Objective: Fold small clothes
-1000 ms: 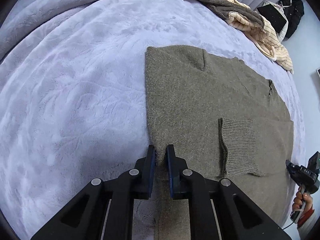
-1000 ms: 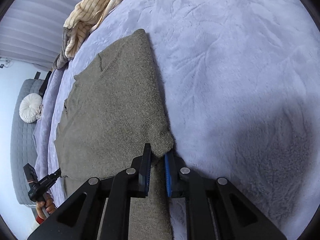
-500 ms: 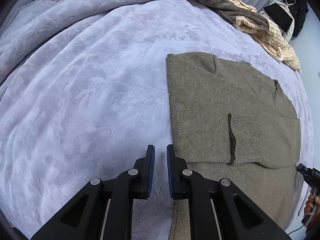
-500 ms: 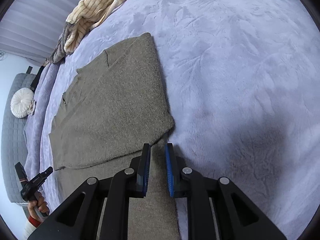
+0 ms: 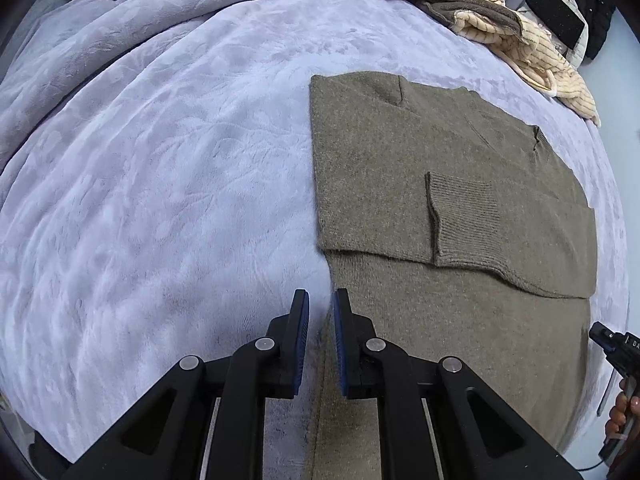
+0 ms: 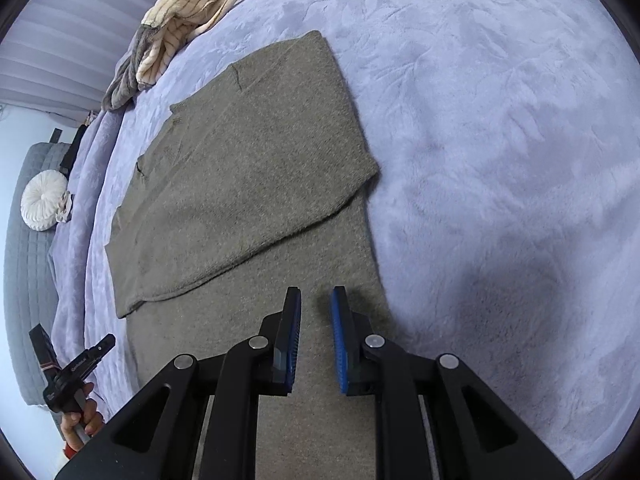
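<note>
- The olive sweater (image 5: 440,184) lies flat on the lavender bed (image 5: 160,184), its upper half folded over.
- The left tool (image 5: 320,308) and right tool (image 6: 316,304) hover empty, jaws slightly apart.
- Risk: pinching only one knit layer would drag the fold askew.

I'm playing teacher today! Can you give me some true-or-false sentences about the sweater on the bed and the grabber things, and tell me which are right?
1. The olive sweater lies on a lavender blanket. True.
2. The left hand-held gripper is pinching the sweater. False: nothing is between its fingers; it sits open at the sweater's edge.
3. A ribbed cuff lies on top of the folded sweater. True.
4. The right hand-held gripper is above bare blanket only. False: sweater fabric lies beneath it.
5. The cream striped garment lies on top of the sweater. False: it lies apart, farther back on the bed.
</note>
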Demonstrator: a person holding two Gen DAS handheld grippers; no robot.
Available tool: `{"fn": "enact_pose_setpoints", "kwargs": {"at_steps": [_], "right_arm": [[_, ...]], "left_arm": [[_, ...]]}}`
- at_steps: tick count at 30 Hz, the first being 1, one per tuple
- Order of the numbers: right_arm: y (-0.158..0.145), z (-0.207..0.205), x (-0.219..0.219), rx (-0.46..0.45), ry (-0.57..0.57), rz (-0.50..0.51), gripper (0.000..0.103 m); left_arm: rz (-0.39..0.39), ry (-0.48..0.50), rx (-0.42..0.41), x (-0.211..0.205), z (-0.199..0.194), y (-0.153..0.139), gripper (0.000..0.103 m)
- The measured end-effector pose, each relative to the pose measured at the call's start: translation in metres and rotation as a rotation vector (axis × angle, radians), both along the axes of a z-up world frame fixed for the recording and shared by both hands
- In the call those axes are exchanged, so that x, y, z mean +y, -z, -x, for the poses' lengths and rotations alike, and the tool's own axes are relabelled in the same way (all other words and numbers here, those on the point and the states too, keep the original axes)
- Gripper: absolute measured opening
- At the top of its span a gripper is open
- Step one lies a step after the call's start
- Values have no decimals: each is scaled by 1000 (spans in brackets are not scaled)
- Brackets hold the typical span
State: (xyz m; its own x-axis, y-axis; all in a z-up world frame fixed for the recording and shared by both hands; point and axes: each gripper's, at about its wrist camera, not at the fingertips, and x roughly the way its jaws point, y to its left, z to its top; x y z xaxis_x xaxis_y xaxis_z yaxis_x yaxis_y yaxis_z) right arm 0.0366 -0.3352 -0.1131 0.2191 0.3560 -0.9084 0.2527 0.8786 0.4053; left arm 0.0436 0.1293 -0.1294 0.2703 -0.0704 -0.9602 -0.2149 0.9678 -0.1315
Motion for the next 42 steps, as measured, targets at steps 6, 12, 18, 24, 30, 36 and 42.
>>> {"fn": "enact_pose_setpoints", "kwargs": {"at_steps": [6,12,18,24,30,36,42], "right_arm": [[-9,6,22,4,-41,4,34],[-18,13,41,14,-77,9,42],[-35,22,63,1,-158,41,57],[-51,36,87,-46,-253,129,84],[-54,49,103,-2,-299,138,84],[-54,63,105,43,-278,135,84],[-59,74,107,60,-278,145,84]], "left_arm": [[-51,-9,-19,-10,14,-15,101],[-58,18,13,-21,21,-22,101],[-46,20,59,-30,32,-24,101],[-76,91,90,-47,47,-32,101],[-81,141,129,-64,64,-35,101],[-64,168,178,-74,81,-37,101],[-70,183,211,-74,89,-34,101]]}}
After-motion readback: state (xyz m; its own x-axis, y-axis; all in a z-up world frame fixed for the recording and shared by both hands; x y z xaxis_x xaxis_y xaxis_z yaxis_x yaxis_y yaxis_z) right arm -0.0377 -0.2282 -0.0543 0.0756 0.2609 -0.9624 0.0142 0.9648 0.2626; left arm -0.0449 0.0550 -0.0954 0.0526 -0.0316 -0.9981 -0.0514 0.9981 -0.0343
